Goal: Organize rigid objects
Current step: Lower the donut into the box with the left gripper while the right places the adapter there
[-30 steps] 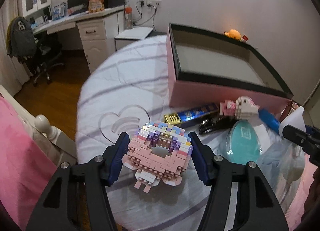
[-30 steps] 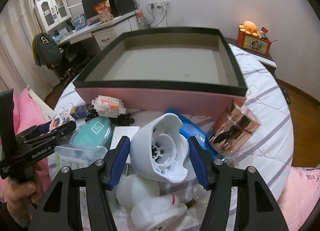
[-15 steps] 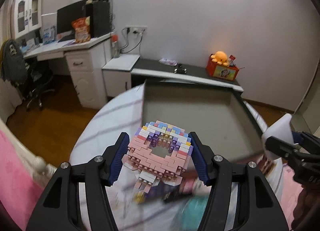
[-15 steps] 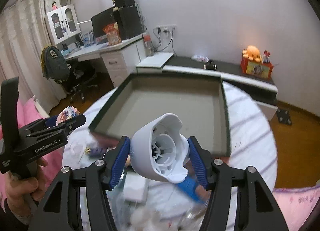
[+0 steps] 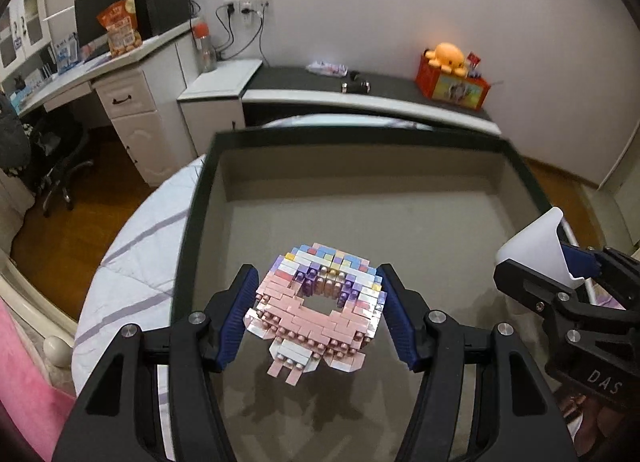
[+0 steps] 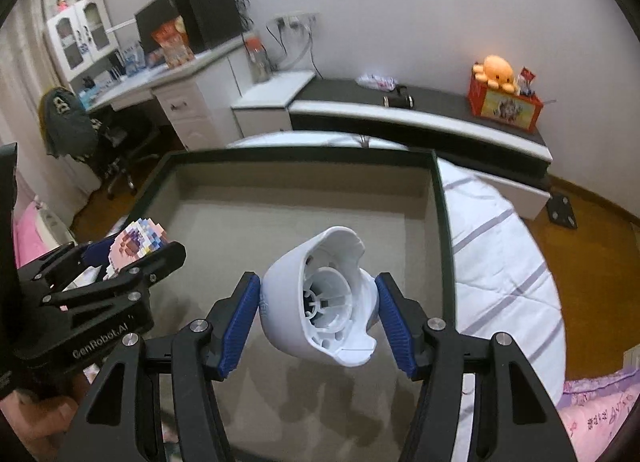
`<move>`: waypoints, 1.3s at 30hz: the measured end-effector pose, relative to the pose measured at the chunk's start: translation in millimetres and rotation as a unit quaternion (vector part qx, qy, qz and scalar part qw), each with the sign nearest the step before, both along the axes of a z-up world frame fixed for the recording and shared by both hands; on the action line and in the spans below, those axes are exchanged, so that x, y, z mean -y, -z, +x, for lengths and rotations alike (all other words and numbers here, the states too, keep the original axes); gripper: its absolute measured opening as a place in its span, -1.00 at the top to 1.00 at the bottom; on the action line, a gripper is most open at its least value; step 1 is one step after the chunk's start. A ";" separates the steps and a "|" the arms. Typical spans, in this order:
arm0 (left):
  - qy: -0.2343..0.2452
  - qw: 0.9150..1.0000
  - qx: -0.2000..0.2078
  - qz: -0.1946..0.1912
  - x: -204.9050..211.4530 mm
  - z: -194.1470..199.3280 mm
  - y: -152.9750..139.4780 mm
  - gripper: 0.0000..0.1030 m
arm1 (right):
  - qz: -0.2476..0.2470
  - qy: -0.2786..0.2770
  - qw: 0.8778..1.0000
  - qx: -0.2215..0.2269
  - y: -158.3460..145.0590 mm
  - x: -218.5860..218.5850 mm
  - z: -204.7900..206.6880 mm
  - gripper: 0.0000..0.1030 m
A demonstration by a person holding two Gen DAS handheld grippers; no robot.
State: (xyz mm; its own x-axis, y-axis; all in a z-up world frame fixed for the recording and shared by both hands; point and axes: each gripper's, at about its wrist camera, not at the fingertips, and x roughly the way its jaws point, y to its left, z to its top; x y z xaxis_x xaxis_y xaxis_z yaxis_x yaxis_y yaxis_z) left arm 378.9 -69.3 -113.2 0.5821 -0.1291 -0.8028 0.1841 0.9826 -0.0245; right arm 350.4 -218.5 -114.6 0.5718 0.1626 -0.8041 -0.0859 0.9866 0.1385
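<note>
My left gripper (image 5: 318,312) is shut on a pastel pink brick-built donut (image 5: 316,310) and holds it above the floor of a large open box with a dark rim (image 5: 188,222). My right gripper (image 6: 318,320) is shut on a white plastic shell (image 6: 320,320) with a round ribbed inside, also held over the box floor (image 6: 280,214). The right gripper shows at the right edge of the left wrist view (image 5: 560,294). The left gripper with the donut shows at the left of the right wrist view (image 6: 120,262). The box holds nothing else that I can see.
The box sits on a white quilted bed with grey stripes (image 6: 500,246). Behind it is a low dark shelf (image 5: 372,90) with an orange plush on a red box (image 5: 452,74). A white desk (image 5: 120,94) and an office chair (image 5: 56,166) stand at left.
Both grippers have lifted their objects off the cluttered bed and moved forward over the open box. Both are now lower and further inside it than half a second ago.
</note>
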 end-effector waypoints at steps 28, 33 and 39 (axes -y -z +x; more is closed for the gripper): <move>-0.091 0.983 0.158 0.000 -71.5 -140.4 -108.0 -1.00 | 0.014 0.059 0.989 0.138 -88.8 -4.3 -127.7 -1.00; -0.101 0.980 0.171 -0.001 -79.9 -176.7 -121.4 -1.00 | -0.002 0.071 0.984 0.165 -105.0 -6.1 -170.8 -1.00; -0.113 0.975 0.191 -0.001 -85.2 -218.3 -134.8 -1.00 | -0.017 0.079 0.978 0.192 -121.6 -15.7 -216.2 -1.00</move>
State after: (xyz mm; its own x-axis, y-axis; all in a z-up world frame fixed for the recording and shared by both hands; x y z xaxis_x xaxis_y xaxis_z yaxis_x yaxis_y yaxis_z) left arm 160.6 15.9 21.5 0.8523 0.0360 -0.5218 -0.0415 0.9991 0.0011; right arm 134.2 -202.8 7.0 0.8490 0.0246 -0.5279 0.0289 0.9953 0.0927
